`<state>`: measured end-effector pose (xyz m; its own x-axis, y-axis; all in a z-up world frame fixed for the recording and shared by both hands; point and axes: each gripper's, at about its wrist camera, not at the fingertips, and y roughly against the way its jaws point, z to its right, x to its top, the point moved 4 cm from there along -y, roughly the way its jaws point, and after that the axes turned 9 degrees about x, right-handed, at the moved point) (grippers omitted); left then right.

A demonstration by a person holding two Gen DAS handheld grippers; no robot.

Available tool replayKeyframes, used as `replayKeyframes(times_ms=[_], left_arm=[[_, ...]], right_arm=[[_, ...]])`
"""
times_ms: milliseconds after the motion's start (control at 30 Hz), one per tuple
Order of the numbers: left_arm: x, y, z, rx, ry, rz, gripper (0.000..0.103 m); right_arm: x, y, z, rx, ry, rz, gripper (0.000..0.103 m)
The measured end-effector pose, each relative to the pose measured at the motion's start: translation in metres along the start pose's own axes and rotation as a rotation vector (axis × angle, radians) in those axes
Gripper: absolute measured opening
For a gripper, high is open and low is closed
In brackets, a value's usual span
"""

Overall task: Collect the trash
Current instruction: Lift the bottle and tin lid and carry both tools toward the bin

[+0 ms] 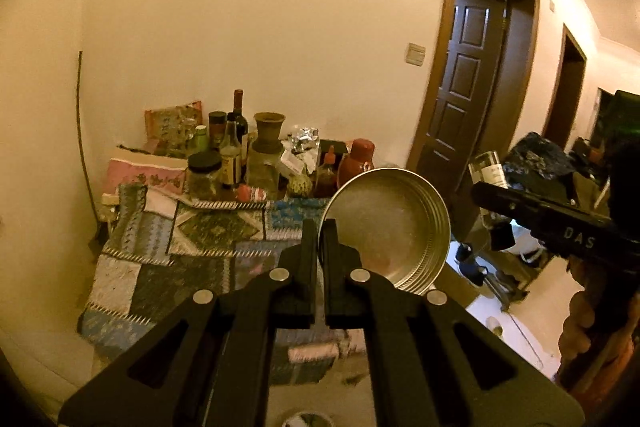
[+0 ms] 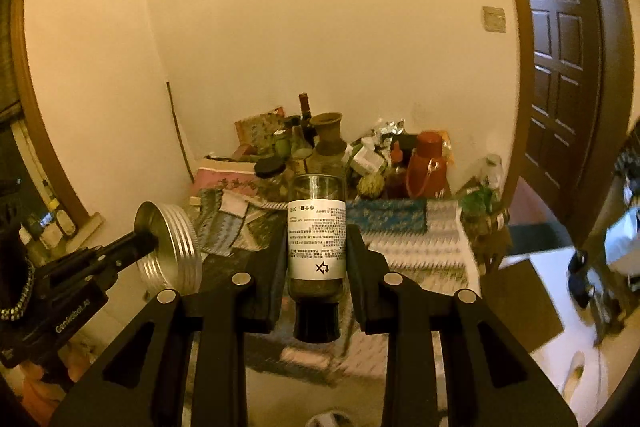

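My left gripper is shut on the rim of a round silver metal tin, held up in the air with its hollow side facing the camera. In the right wrist view the same tin shows ribbed sides at the left, pinched by the left gripper. My right gripper is shut on a glass bottle with a white printed label and a black cap pointing toward the camera. That bottle and the right gripper's body appear at the right of the left wrist view.
A table with a patchwork cloth stands below against the wall, its far side crowded with bottles, jars, a clay vase, a red flask and foil wrappers. A dark wooden door opens at the right. A person's hand holds the right gripper.
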<state>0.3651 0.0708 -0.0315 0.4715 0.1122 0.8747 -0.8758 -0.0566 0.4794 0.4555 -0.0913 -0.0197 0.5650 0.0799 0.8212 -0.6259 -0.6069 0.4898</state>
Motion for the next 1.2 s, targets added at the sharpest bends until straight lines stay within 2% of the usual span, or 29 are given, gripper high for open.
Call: replayKeyframes(times_ms=[233,400,533,733,867,1067,1200], left_arm=[[-0.053,0.07,-0.046,-0.019,-0.004,-0.042,0.001],[-0.081,0.096,-0.066,-0.033,-0.01,-0.089,0.001],[-0.096,0.105,-0.073,-0.042,-0.017,-0.125,0.001],[-0.123,0.088,-0.071,-0.056,-0.004,-0.205,0.001],[-0.148,0.066,-0.069,-0.05,0.001,-0.274,0.001],[-0.204,0.011,-0.062,-0.016,0.012,-0.41,0.001],[-0.26,-0.027,-0.06,0.018,0.033,-0.51,0.001]], right_arm=[[-0.058,0.038,-0.069,-0.007,-0.057,-0.008,0.025],[-0.09,0.054,-0.097,-0.023,-0.097,-0.04,0.025],[-0.106,0.063,-0.105,-0.054,-0.118,-0.073,0.025],[-0.129,0.063,-0.097,-0.094,-0.146,-0.136,0.025],[-0.151,0.048,-0.076,-0.112,-0.173,-0.195,0.025],[-0.201,0.006,-0.036,-0.124,-0.239,-0.315,0.025],[-0.243,-0.028,-0.007,-0.126,-0.272,-0.405,0.025]])
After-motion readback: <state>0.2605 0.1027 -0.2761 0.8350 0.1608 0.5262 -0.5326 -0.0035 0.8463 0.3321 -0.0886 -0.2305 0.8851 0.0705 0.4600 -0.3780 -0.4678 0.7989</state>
